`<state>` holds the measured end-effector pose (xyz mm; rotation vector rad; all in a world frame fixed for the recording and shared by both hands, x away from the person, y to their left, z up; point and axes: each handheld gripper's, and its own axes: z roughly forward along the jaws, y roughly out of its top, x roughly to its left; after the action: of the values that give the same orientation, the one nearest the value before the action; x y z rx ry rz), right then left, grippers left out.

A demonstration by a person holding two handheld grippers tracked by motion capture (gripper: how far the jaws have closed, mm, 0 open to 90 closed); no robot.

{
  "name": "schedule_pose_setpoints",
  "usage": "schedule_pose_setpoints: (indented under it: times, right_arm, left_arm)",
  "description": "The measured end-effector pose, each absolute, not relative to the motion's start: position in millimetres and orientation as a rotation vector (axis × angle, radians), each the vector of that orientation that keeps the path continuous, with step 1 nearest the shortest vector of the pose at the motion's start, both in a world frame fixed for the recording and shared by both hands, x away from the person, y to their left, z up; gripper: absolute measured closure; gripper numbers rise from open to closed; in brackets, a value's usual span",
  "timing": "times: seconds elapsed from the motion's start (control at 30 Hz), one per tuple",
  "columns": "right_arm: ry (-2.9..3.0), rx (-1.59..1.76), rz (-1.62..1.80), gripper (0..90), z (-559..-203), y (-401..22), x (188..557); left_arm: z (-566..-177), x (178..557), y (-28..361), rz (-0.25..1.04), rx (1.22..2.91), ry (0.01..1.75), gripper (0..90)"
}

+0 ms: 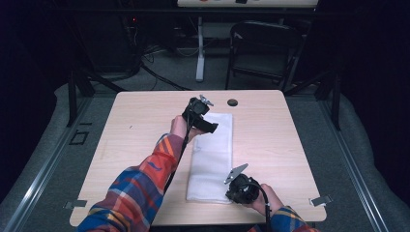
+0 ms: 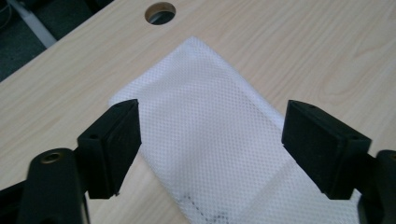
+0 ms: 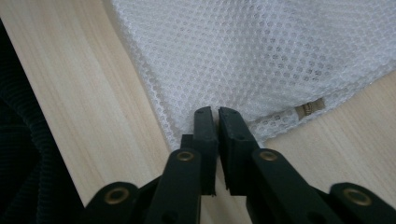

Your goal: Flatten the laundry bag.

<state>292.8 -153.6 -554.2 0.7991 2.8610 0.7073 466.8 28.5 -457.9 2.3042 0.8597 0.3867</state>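
A white mesh cloth (image 1: 212, 159) lies folded in a long strip down the middle of the wooden table (image 1: 140, 125). My left gripper (image 1: 212, 126) hangs over the strip's far end, open; in the left gripper view its jaws (image 2: 212, 135) stand wide apart above the mesh cloth (image 2: 205, 93) and touch nothing. My right gripper (image 1: 228, 193) sits at the strip's near right corner. In the right gripper view its jaws (image 3: 218, 112) are parted by a narrow slit, tips at the hem of the mesh cloth (image 3: 261, 51), with no fabric visible between them.
A round cable hole (image 1: 232, 102) lies just past the cloth's far end and shows as the hole (image 2: 159, 12). A small tan label (image 3: 309, 108) is sewn at the hem. A dark chair (image 1: 261, 48) stands beyond the table. Metal clips (image 1: 320, 200) mark the near corners.
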Motion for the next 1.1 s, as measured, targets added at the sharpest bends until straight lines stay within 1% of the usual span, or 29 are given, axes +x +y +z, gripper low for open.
schedule_pose_setpoints:
  times: [0.13,0.2,0.23,0.27,0.37,0.43,0.53,0.7,0.9,1.1]
  right_arm:
    - [2.852,0.806,0.662,64.1,-548,-154,294]
    - [2.833,0.849,0.686,52.0,-545,-156,296]
    - [2.833,0.849,0.686,52.0,-545,-156,296]
    - [2.835,0.876,0.720,39.6,-542,-160,298]
    - [2.799,0.924,0.751,23.6,-541,-164,299]
    - [2.793,0.948,0.719,16.4,-539,-166,300]
    - [2.773,0.964,0.740,14.3,-537,-167,300]
    - [2.772,0.983,0.749,10.7,-535,-169,300]
    - [2.752,1.016,0.760,10.6,-534,-173,302]
    - [2.737,1.029,0.736,13.0,-535,-176,303]
  left_arm:
    - [-462,458,33,0.364,2.307,0.838,15.6]
    - [-465,453,35,0.350,2.314,0.829,15.0]
    - [-465,453,35,0.350,2.314,0.829,14.4]
    - [-468,446,37,0.337,2.324,0.808,14.2]
    - [-470,440,39,0.331,2.324,0.798,13.1]
    - [-473,432,41,0.327,2.328,0.778,12.8]
    - [-476,422,43,0.319,2.330,0.759,13.9]
    - [-484,408,47,0.292,2.345,0.731,13.1]
    - [-490,391,52,0.300,2.336,0.724,12.6]
    - [-493,372,60,0.292,2.340,0.721,12.4]
